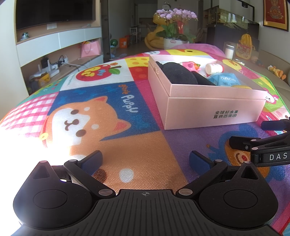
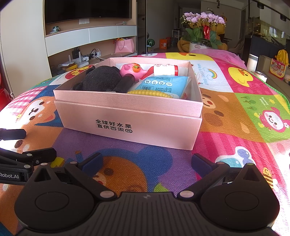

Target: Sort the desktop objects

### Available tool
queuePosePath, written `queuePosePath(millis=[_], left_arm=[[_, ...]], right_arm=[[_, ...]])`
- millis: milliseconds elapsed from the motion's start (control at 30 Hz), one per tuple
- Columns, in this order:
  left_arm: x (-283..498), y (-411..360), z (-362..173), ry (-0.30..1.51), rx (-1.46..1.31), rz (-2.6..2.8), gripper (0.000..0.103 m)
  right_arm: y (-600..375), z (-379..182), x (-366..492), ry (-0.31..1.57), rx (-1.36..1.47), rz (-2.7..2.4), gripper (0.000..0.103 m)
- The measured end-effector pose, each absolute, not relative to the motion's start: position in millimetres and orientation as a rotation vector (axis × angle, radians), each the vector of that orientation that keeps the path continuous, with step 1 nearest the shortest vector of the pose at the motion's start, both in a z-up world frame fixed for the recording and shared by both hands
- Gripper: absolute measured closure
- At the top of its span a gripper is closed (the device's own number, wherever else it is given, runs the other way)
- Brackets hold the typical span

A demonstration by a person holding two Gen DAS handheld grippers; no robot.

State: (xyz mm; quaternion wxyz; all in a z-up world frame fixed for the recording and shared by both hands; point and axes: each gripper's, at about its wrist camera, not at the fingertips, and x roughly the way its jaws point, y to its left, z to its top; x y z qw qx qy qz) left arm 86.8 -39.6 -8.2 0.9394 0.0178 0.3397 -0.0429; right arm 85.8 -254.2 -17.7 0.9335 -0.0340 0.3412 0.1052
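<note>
Right wrist view: pink box standing on cartoon-print surface, holding black plush, pink toy, white bottle, blue packet. Right claw wide open, empty; left claw likewise, near box.

1. Cartoon play mat is covering the desk, showing a puppy panel and a yellow duck panel.
2. Potted purple orchid is standing past the mat's far edge.
3. Dark television is hanging above white shelving.
4. Pink gift bag is sitting on a low shelf.
5. Watermelon-pattern ball is lying on the floor.
6. Framed red picture is hanging at right.
</note>
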Motion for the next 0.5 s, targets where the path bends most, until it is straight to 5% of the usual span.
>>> queuePosePath(millis=[500], left_arm=[[88.2,-39.8,-8.9,0.692,0.042,-0.087,0.000]], right_arm=[[-254.1,-17.8,85.8,0.698,-0.070,0.215,0.000]])
